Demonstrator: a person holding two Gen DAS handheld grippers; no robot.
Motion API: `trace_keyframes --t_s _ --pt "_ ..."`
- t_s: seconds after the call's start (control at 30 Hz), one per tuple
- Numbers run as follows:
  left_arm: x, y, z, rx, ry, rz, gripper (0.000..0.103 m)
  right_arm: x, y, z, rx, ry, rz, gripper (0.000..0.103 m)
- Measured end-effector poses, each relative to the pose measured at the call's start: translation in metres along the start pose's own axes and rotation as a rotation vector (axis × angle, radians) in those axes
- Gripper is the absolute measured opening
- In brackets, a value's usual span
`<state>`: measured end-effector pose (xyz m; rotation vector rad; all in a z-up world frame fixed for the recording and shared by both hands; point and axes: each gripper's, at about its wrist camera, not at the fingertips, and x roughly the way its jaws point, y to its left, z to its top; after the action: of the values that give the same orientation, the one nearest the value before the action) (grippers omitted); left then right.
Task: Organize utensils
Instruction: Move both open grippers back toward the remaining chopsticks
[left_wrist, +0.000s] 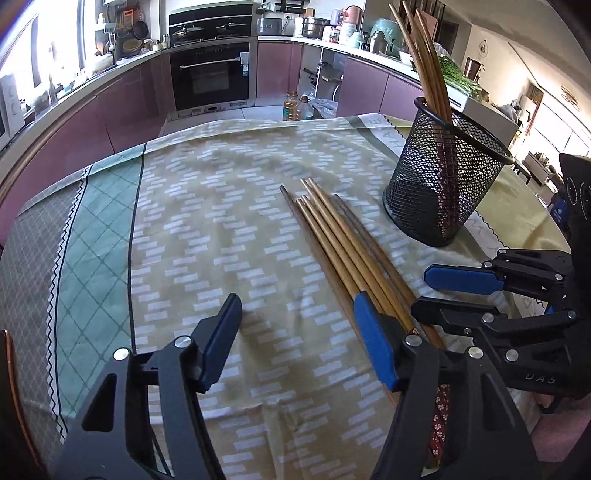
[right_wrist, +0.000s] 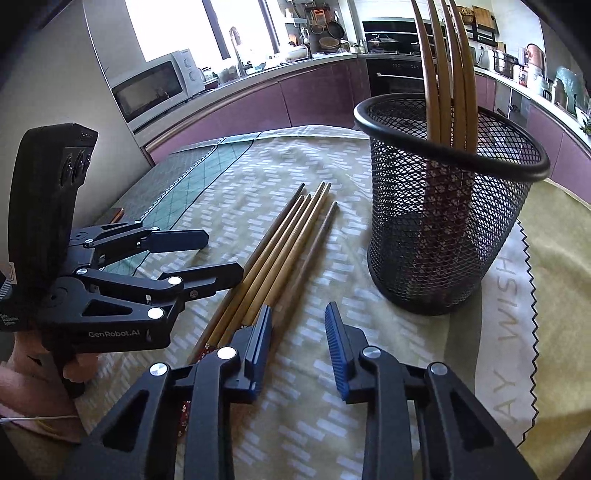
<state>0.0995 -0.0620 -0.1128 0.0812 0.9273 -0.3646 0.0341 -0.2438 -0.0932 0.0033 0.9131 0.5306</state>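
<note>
Several wooden chopsticks lie side by side on the patterned tablecloth, tips pointing away from me. A black mesh cup stands to their right with several chopsticks upright in it. My left gripper is open and low over the cloth. Its right finger rests at the left side of the bundle, and only cloth shows between its pads. My right gripper is open at the bundle's right side, near the patterned handle ends, with bare cloth in its gap.
The table's far edge drops to a kitchen floor with oil bottles. Purple cabinets, an oven and a microwave line the back. A hand holds the left gripper's handle. The cloth left of the chopsticks is bare.
</note>
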Motion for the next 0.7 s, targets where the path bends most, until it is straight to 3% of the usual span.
trace_keyframes --t_s 0.33,0.7 --pt "0.0046 -0.0033 0.0028 0.019 -0.001 -0.010 0.060 -0.0012 0.0008 -0.0001 -0.003 0.001 -0.002 0.028" --pt "0.0055 -0.0001 0.0045 0.034 0.007 -0.012 0.045 -0.0007 0.0002 0.0012 -0.008 0.002 -0.009 0.027"
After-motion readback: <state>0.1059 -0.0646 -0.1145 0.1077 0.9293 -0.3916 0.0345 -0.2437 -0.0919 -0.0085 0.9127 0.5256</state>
